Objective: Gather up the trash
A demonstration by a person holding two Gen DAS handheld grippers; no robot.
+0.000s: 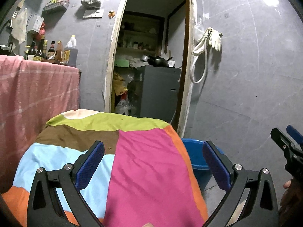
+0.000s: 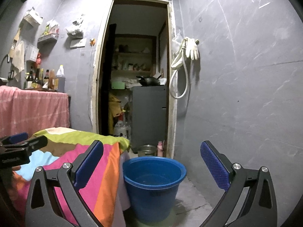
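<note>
A table under a multi-colour patchwork cloth (image 1: 144, 179) fills the lower part of the left wrist view. A few tiny brown crumbs (image 1: 109, 148) lie on its brown patch; I see no larger trash. My left gripper (image 1: 154, 162) hovers open over the cloth with nothing between its blue pads. A blue bucket (image 2: 153, 198) stands on the floor against the table's right side, and its inside looks bare. My right gripper (image 2: 152, 162) is open and empty above and in front of the bucket. Each gripper shows at the edge of the other's view, the right gripper (image 1: 287, 141) and the left gripper (image 2: 20, 143).
A pink cloth (image 1: 37, 94) covers a counter at the left, with several bottles (image 1: 53, 51) on top. An open doorway (image 2: 136, 75) behind the table shows a grey cabinet (image 2: 149, 117) and shelves. White gloves and a hose (image 2: 189, 51) hang on the right wall. A metal bowl (image 2: 146, 149) sits on the floor.
</note>
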